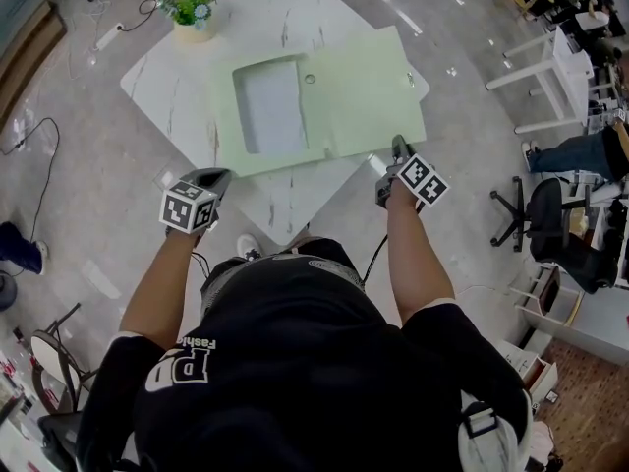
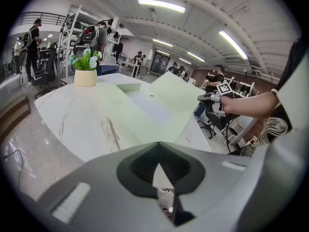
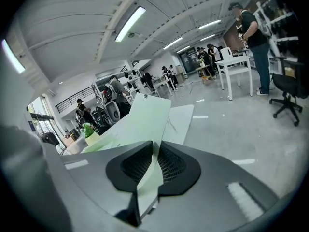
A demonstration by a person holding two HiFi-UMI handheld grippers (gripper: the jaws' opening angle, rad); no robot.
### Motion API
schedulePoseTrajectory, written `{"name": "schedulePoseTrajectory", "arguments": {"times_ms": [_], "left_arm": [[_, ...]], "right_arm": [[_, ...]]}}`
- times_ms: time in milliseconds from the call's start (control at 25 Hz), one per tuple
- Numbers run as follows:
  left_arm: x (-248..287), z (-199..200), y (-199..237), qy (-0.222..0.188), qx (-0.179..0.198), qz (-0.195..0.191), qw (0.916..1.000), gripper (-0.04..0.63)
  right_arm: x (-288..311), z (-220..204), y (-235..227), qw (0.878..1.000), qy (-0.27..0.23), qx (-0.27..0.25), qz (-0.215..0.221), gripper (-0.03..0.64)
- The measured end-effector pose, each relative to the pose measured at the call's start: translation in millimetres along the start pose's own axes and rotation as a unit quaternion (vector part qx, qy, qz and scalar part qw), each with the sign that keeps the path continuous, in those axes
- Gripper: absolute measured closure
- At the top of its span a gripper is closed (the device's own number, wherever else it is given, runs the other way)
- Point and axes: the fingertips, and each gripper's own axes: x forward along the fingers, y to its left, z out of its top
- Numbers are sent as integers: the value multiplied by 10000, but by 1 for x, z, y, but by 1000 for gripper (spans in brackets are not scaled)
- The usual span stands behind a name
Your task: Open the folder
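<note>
Your right claw (image 1: 397,147) is clamped on the cover of the pale green folder (image 1: 364,96), at its 5 o'clock corner, likely to lay that flap flat on the white surface (image 1: 175,94). Your left claw (image 1: 217,176) hangs closed and empty at 7 o'clock, clear of the flap.

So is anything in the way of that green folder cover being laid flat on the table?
Nothing visible does. The right gripper is clamped on the cover at its near edge, and the only other thing on the table, a potted plant, stands at the far corner, well clear of the folder.
</note>
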Motion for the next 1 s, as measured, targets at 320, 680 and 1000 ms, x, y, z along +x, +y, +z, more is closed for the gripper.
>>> {"name": "schedulePoseTrajectory", "arguments": {"times_ms": [320, 680, 1000], "left_arm": [[1, 0, 1, 57, -43, 106, 9999, 545], [1, 0, 4, 120, -131, 187, 9997, 545], [1, 0, 4, 151, -188, 170, 9996, 545]], "right_arm": [[29, -24, -42, 9980, 338, 521, -141, 592], [51, -47, -63, 9937, 675, 868, -219, 575], [56, -55, -72, 9889, 661, 1326, -88, 546]]}}
